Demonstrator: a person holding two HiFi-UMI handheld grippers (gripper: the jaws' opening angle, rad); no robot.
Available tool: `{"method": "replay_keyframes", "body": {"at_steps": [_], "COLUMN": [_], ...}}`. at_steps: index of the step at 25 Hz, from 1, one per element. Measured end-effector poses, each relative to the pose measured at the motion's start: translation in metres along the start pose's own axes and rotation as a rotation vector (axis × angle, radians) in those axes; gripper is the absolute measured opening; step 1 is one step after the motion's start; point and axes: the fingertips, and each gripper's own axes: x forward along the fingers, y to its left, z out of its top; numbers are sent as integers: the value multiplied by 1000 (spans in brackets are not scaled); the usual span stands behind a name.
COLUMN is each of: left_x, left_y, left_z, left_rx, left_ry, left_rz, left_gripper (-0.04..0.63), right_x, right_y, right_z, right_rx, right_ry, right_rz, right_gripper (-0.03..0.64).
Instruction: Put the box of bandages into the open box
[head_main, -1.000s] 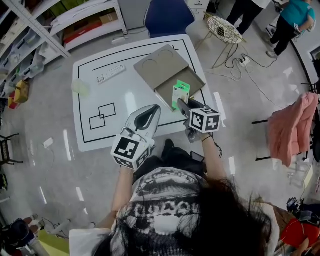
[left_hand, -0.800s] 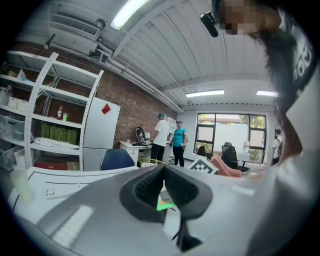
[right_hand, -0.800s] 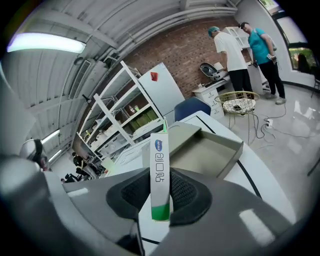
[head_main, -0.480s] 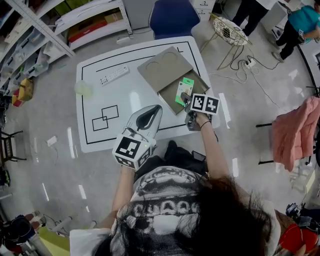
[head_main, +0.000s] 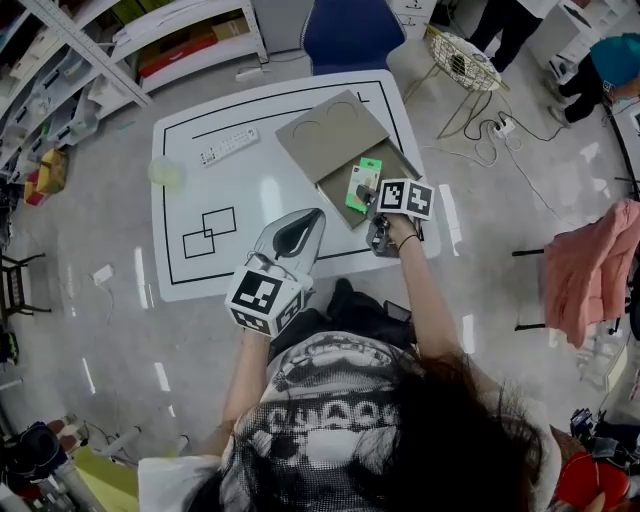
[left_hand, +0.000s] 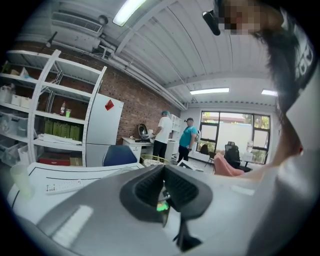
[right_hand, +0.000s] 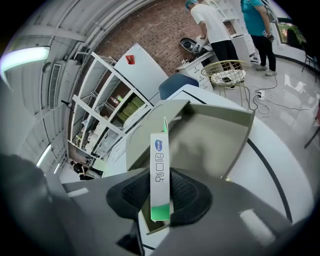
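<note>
The box of bandages (head_main: 364, 180), white with a green end, is upright between the pads of my right gripper (head_main: 367, 194), which is shut on it. It hangs over the inside of the open cardboard box (head_main: 394, 166), whose lid flap (head_main: 328, 128) lies folded back toward the far side. In the right gripper view the bandage box (right_hand: 160, 155) stands on edge between the dark pads of the right gripper (right_hand: 161, 186), with the open box (right_hand: 215, 131) just beyond. My left gripper (head_main: 308, 220) rests low over the table's near edge, jaws shut and empty, as the left gripper (left_hand: 163, 175) also shows in its own view.
A white remote (head_main: 225, 146) and a pale cup (head_main: 164, 172) lie on the far left of the white table (head_main: 200, 270). A blue chair (head_main: 345, 30) stands behind it, a wire basket (head_main: 452, 58) and cables at the right, shelves (head_main: 60, 90) at the left. People stand far right.
My right gripper has carried the bandage box away from me and up over the open box. The left gripper has stayed put.
</note>
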Motion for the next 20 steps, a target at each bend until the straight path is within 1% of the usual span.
{"method": "replay_keyframes", "body": {"at_steps": [5,8,11,12,15,20], "left_x": [-1,-1,-2,-3,-5,-10], "left_y": [-1,-2,-1,-1,-1,1], "left_z": [-3,-6,-7,-8,-9,-11], "left_rx": [-7,-8,-9,-9,-12,-17], "left_ry": [8,15,20,21,27,36], "left_rz": [10,13,16,18,25,35], "left_gripper": [0,0,0,0,0,0], "right_x": [6,10,13,14,12,3], "right_y": [3,3,4,4,4,3], "right_z": [3,6,9,9,9,14], "right_rx": [-22,-37,-79,-99,-152,-180], "right_ry": [24,33,36,39,50,25], "right_rz": [9,-8,-30,-38,-61,-96], "right_gripper": [95,100,102,116,191,232]}}
